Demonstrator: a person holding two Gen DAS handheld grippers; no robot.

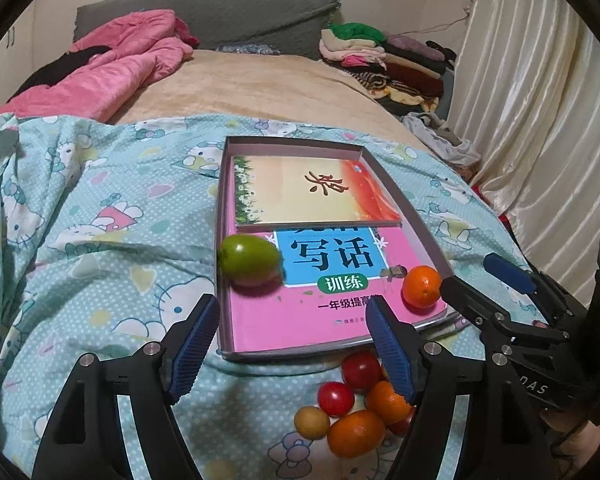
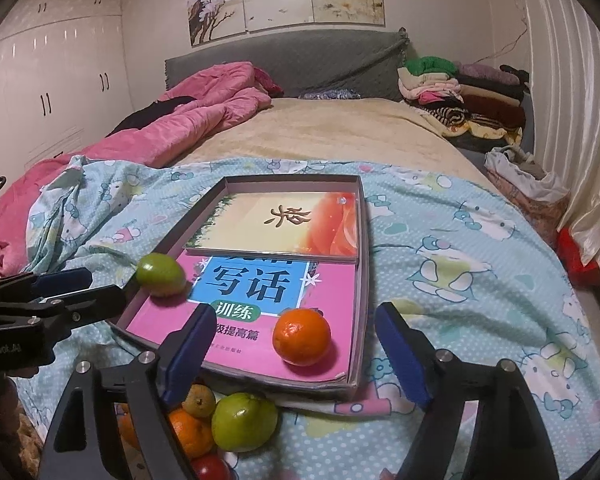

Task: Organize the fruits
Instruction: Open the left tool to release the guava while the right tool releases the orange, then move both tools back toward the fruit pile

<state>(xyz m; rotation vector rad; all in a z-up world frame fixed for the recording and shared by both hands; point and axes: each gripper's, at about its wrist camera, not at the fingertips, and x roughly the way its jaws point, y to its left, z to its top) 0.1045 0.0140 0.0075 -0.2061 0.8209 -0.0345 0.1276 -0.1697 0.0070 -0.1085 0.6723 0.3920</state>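
Left wrist view shows my left gripper (image 1: pixel 292 344) with jaws spread, pinching nothing; the right gripper (image 2: pixel 296 356) is spread and empty too. I count 2 fruits in the box (image 1: pixel 404 196) — a green fruit (image 1: pixel 250 262) near the left wall, an orange (image 2: pixel 302 336) near the right. The pile of fruit (image 1: pixel 352 404) in front on the bedsheet (image 1: pixel 100 240) is left to move — most of the job, I judge.

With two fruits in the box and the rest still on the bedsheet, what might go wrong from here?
1. The green fruit and the orange lie loose on the slick pink book in the box; a nudge could send them rolling.
2. The box rests on soft bedding, so pressing its rim may tip it.
3. The pile of fruits is tightly clustered; picking one may scatter its neighbours.
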